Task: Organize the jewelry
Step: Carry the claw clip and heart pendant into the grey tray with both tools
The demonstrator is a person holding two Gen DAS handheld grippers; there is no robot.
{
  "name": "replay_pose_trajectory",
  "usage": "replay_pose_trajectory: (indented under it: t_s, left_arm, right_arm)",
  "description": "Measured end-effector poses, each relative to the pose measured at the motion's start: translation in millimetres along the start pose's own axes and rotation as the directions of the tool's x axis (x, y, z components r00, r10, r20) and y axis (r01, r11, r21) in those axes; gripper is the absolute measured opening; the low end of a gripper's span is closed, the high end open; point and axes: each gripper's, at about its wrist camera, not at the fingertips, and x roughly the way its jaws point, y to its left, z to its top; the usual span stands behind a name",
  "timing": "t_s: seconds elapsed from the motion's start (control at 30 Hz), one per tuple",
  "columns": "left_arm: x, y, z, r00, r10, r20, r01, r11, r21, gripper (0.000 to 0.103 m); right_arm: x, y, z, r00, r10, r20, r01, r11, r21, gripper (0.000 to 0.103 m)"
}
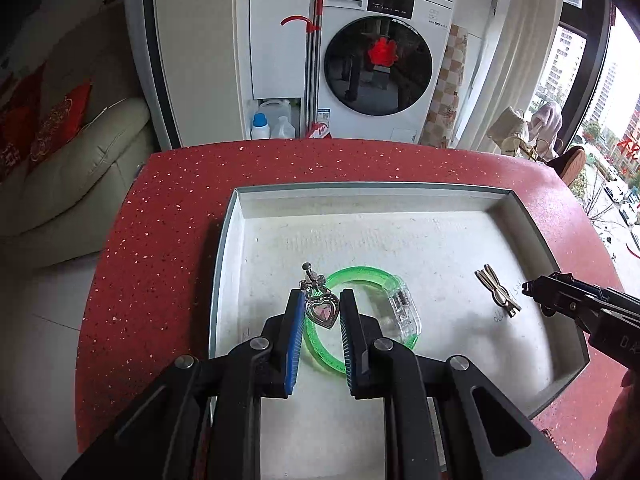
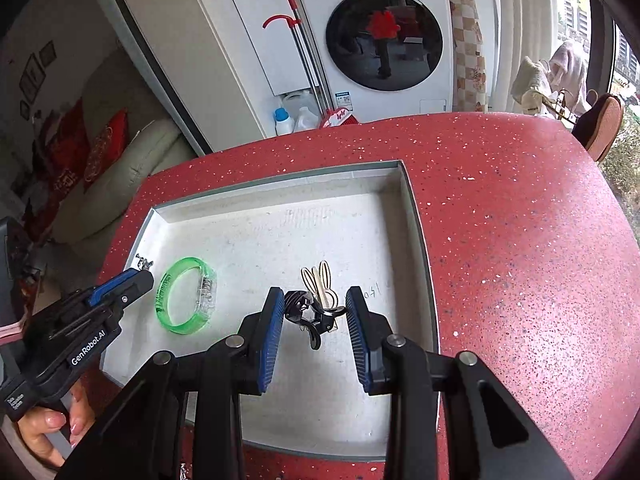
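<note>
Two grippers are at work over the shallow white rectangular tray with the grey rim (image 1: 224, 248), which sits on the red speckled stone tabletop (image 1: 168, 200). My left gripper (image 1: 320, 304) has its blue-padded jaws parted only a little, and the silver heart-shaped pendant with the pink stone (image 1: 323, 311) hangs between them with its clasp end pointing to the far side. I cannot tell whether the pads press on it or merely flank it. Just behind and partly under it lies the translucent green plastic bangle with the clear clasp block (image 1: 372, 280), flat on the tray floor at the near left.

My right gripper (image 2: 316, 312) stands wide open, its pads well apart on either side of a small black clip-like piece (image 2: 308, 316). That piece seems to touch the left pad, but whether it rests on the tray I cannot make out. Right behind it lies the cream rabbit-shaped hair clip with long ears (image 2: 320, 280), ears pointing far.

I judge this to be the placing step: pieces are being gathered and laid out in the tray, each in its own spot. Next I would set the pendant down on bare tray to the left of the bangle, not on top of it, and let the jaws part fully before lifting away, so the chain does not snag on a pad.
</note>
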Motion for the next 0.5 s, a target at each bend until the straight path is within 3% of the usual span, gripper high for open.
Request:
replay_pose_trajectory:
  t_s: [0.4, 0.5]
  left_arm:
    - [21, -13, -16, 0.996, 0.085, -0.01, -0.084, 0.995, 0.057, 0.037]
    - [19, -9, -17, 0.996, 0.086, -0.009, -0.085, 0.996, 0.034, 0.037]
  right_arm:
    - [16, 2, -16, 0.998, -0.06, -0.011, 0.059, 0.997, -0.052, 0.036]
    - [15, 2, -15, 0.998, -0.055, -0.013, 0.055, 0.997, -0.046, 0.043]
